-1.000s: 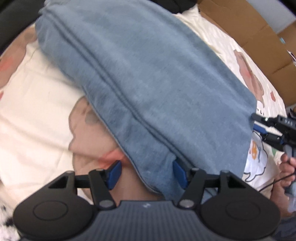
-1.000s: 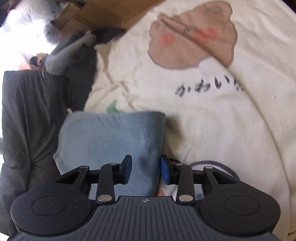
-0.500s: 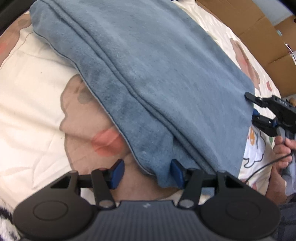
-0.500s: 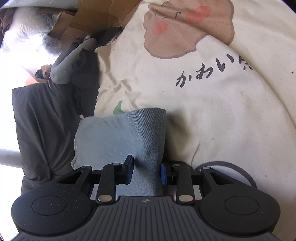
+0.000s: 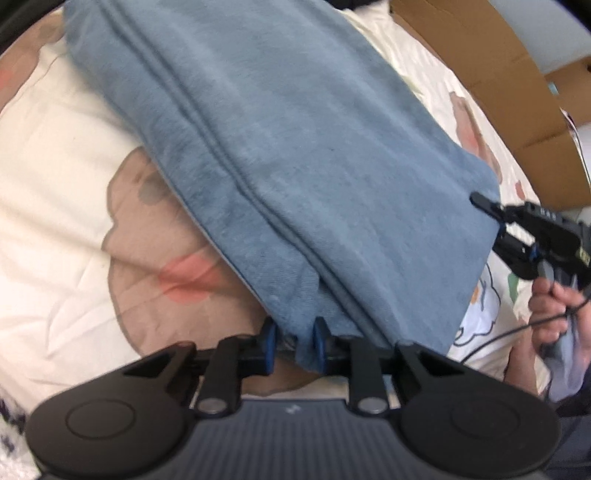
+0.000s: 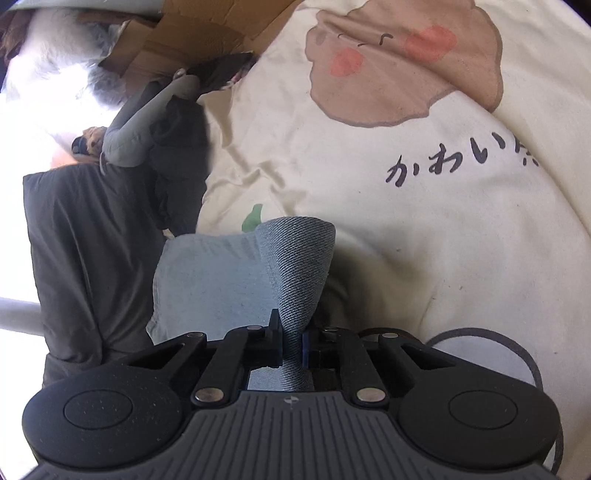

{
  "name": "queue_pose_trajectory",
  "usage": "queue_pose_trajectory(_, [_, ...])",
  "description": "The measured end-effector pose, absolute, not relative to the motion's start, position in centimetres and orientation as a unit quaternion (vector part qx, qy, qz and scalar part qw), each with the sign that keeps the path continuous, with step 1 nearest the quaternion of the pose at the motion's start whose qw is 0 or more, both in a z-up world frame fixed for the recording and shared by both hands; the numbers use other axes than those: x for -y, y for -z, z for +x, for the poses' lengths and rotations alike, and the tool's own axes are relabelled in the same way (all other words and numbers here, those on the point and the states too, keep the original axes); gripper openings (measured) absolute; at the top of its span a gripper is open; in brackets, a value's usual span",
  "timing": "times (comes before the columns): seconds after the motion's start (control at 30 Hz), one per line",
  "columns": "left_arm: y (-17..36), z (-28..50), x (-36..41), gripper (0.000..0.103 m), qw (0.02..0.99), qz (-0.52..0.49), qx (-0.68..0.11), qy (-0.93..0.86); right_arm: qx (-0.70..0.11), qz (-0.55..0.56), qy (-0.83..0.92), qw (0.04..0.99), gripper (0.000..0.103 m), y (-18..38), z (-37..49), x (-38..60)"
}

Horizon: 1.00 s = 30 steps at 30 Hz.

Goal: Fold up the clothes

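Both pairs of tongs have closed since a second ago, when we held them spread around the edges of the blue garment (image 5: pixel 295 155). Our left gripper (image 5: pixel 293 345) now pinches the near corner of the cloth, its blue pads (image 5: pixel 318 343) drawn close with a bunched fold between them; earlier they stood wide apart on either side of that corner. Our right gripper (image 6: pixel 291 341) has likewise pressed together on the opposite corner, and the twill fabric rises from between its fingers in a puckered ridge where before it lay flat.

From the left wrist view we see the garment (image 6: pixel 221 280) folded lengthwise, stretching away across the cream bedspread (image 5: pixel 55 192) printed with a brown bear face; the right gripper (image 5: pixel 517 236) shows at the cloth's far right edge, held by our hand (image 5: pixel 550 314).

From the right wrist view, dark grey clothing (image 6: pixel 92 240) lies just beside the blue cloth on its left, and cardboard (image 6: pixel 192 33) sits beyond it. Black printed characters (image 6: pixel 454 158) mark the bedspread (image 6: pixel 443 240).
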<state>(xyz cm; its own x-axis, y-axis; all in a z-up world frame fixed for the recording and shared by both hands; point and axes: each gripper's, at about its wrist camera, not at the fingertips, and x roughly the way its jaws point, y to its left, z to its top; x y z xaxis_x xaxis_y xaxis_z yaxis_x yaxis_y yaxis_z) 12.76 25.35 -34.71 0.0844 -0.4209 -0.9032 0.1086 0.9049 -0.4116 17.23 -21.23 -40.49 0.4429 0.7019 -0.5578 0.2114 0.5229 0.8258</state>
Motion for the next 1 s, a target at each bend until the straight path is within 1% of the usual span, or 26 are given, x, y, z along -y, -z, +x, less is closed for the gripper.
queue_pose_trajectory(0.37, [34.0, 11.4, -23.1, 0.020, 0.722, -0.152, -0.647, 0.194, -0.510, 0.403, -0.178, 0.739, 0.007, 36.9, 21.6, 22.5])
queue_pose_trajectory(0.47, [33.9, 11.1, -22.8, 0.020, 0.715, -0.183, -0.647, 0.189, -0.512, 0.386, -0.184, 0.745, 0.007, 35.8, 23.3, 22.8])
queue_pose_trajectory(0.77, [32.1, 10.3, -20.9, 0.019, 0.723, -0.190, -0.626, 0.223, -0.509, 0.344, -0.187, 0.767, 0.007, 32.7, 28.7, 23.7])
queue_pose_trajectory(1.0, [31.9, 9.5, -20.2, 0.019, 0.721, -0.220, -0.612, 0.239, -0.509, 0.314, -0.189, 0.779, 0.007, 30.8, 32.6, 23.8])
